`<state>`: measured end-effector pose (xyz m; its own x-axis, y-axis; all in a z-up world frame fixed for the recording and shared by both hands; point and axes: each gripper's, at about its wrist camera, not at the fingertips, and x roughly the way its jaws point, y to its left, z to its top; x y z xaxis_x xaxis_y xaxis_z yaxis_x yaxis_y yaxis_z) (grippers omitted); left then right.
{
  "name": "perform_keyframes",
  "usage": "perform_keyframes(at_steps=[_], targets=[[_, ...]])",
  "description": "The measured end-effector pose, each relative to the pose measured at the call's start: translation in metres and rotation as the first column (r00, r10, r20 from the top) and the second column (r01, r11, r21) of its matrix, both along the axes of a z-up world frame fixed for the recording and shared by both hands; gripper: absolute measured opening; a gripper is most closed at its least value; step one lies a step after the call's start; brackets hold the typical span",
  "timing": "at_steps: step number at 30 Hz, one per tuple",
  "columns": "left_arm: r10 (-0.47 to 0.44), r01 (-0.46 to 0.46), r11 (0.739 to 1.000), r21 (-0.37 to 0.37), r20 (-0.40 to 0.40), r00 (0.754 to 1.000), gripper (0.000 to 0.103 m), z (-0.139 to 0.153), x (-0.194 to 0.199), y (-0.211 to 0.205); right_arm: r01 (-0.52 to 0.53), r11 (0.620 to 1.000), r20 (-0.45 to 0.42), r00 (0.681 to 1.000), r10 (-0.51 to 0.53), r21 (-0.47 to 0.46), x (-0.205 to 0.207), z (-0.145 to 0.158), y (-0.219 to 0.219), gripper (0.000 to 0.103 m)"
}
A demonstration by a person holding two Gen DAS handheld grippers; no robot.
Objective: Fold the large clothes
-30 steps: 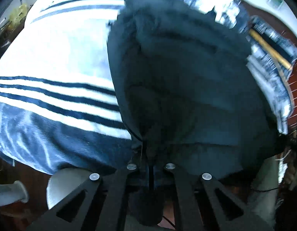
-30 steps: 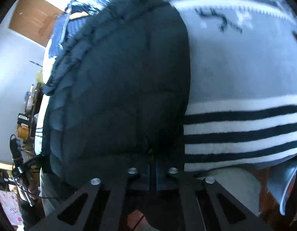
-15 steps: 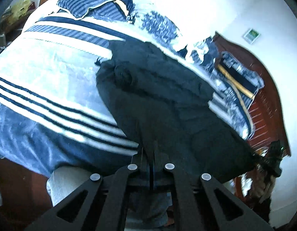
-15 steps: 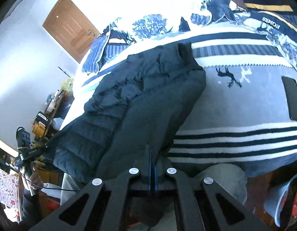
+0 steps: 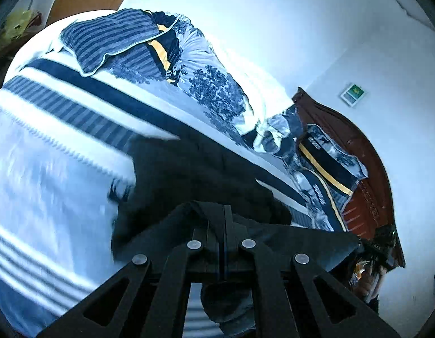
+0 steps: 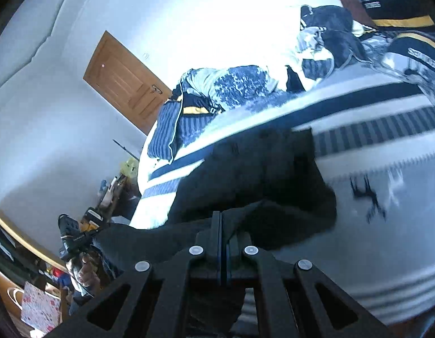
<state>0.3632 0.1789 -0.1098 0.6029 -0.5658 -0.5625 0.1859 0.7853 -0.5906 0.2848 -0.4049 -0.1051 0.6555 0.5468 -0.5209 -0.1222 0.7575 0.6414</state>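
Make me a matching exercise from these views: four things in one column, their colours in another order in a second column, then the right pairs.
Things:
1. jacket
2. door
3. headboard
4. blanket

Colours:
A. reddish-brown wood
B. black
C. white with dark stripes
D. light brown wood

Pairs: 1-B, 2-D, 3-A, 4-C

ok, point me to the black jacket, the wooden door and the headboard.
black jacket (image 6: 262, 174): right wrist view, on the quilted body lying on the bed.
wooden door (image 6: 124, 84): right wrist view, on the middle panel.
headboard (image 5: 358, 152): left wrist view, on the curved top of the red-brown wood.
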Motion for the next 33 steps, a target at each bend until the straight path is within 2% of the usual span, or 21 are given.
perform_keyframes(at_steps=[1, 5, 7, 10, 12, 14, 17, 19, 20, 21, 22, 23, 24, 25, 26, 27, 28, 30, 31, 33], targets=[[0.001, -0.001, 1.000, -0.010, -0.009, 1.000, 0.002, 0.000, 0.011, 0.007, -0.009, 1.000, -0.014, 1.000, 0.009, 0.004, 0.026, 0.002, -0.003, 0.002], [0.037, -0.041, 0.998, -0.055, -0.065, 0.997, 0.002, -0.008, 0.103, -0.002, -0.011, 1.000, -0.087, 0.996, 0.011, 0.002, 0.127, -0.009, -0.013, 0.002], [0.068, -0.071, 0.997, -0.029, -0.088, 0.994, 0.002, -0.017, 0.140, -0.009, -0.006, 1.000, -0.142, 0.990, 0.004, -0.012, 0.185, -0.025, -0.017, 0.002], [0.102, -0.097, 0.994, 0.041, -0.170, 0.980, 0.003, -0.051, 0.197, -0.022, -0.004, 1.000, -0.216, 0.976, -0.002, -0.029, 0.252, -0.049, -0.012, 0.002], [0.108, -0.089, 0.992, 0.093, -0.221, 0.969, 0.006, -0.079, 0.223, -0.028, -0.021, 0.997, -0.243, 0.970, 0.001, -0.079, 0.285, -0.068, -0.005, 0.002], [0.113, -0.083, 0.990, 0.113, -0.288, 0.951, 0.006, -0.114, 0.247, -0.029, -0.042, 0.995, -0.289, 0.957, 0.013, -0.094, 0.313, -0.094, 0.000, 0.002], [0.111, -0.090, 0.993, 0.072, -0.374, 0.921, 0.007, -0.148, 0.263, -0.022, -0.024, 0.990, -0.364, 0.931, -0.029, -0.140, 0.340, -0.135, 0.000, 0.003], [0.093, -0.114, 0.993, -0.023, -0.427, 0.900, 0.010, -0.162, 0.266, -0.009, 0.005, 0.990, -0.437, 0.897, -0.068, -0.144, 0.350, -0.163, -0.005, 0.004], [0.095, -0.131, 0.990, -0.052, -0.437, 0.894, 0.013, -0.162, 0.265, -0.002, 0.030, 0.991, -0.463, 0.882, -0.089, -0.134, 0.350, -0.171, -0.009, 0.004], [0.104, -0.150, 0.986, -0.072, -0.435, 0.895, 0.023, -0.159, 0.264, 0.007, 0.051, 0.992, -0.474, 0.875, -0.101, -0.116, 0.349, -0.175, -0.014, 0.004], [0.131, -0.170, 0.984, -0.057, -0.414, 0.901, 0.032, -0.150, 0.260, 0.016, 0.066, 0.992, -0.469, 0.877, -0.107, -0.103, 0.346, -0.174, -0.018, 0.004], [0.169, -0.191, 0.981, -0.019, -0.391, 0.905, 0.060, -0.141, 0.256, 0.024, 0.085, 0.991, -0.448, 0.886, -0.122, -0.100, 0.341, -0.168, -0.023, 0.005], [0.201, -0.213, 0.977, 0.007, -0.367, 0.908, 0.078, -0.132, 0.251, 0.031, 0.105, 0.987, -0.417, 0.897, -0.146, -0.120, 0.335, -0.159, -0.028, 0.008], [0.226, -0.235, 0.972, 0.016, -0.338, 0.914, 0.080, -0.123, 0.244, 0.037, 0.127, 0.982, -0.377, 0.910, -0.171, -0.139, 0.327, -0.147, -0.033, 0.015], [0.223, -0.234, 0.972, 0.005, -0.320, 0.921, 0.080, -0.116, 0.238, 0.040, 0.141, 0.980, -0.341, 0.922, -0.183, -0.143, 0.320, -0.135, -0.036, 0.043], [0.207, -0.220, 0.976, -0.005, -0.316, 0.926, 0.080, -0.110, 0.232, 0.040, 0.160, 0.977, -0.302, 0.933, -0.197, -0.143, 0.310, -0.125, -0.040, 0.085], [0.197, -0.207, 0.978, 0.001, -0.311, 0.930, 0.080, -0.106, 0.225, 0.038, 0.188, 0.972, -0.252, 0.943, -0.219, -0.144, 0.299, -0.113, -0.044, 0.091], [0.183, -0.174, 0.983, 0.055, -0.286, 0.941, 0.080, -0.102, 0.214, 0.026, 0.161, 0.980, -0.209, 0.961, -0.183, -0.120, 0.280, -0.098, -0.044, 0.091], [0.182, -0.163, 0.983, 0.089, -0.278, 0.943, 0.080, -0.103, 0.212, 0.018, 0.132, 0.985, -0.204, 0.967, -0.153, -0.111, 0.272, -0.094, -0.040, 0.091], [0.193, -0.138, 0.969, 0.205, -0.277, 0.941, 0.080, -0.110, 0.209, -0.001, 0.088, 0.981, -0.230, 0.965, -0.128, -0.173, 0.264, -0.098, -0.029, 0.091]])
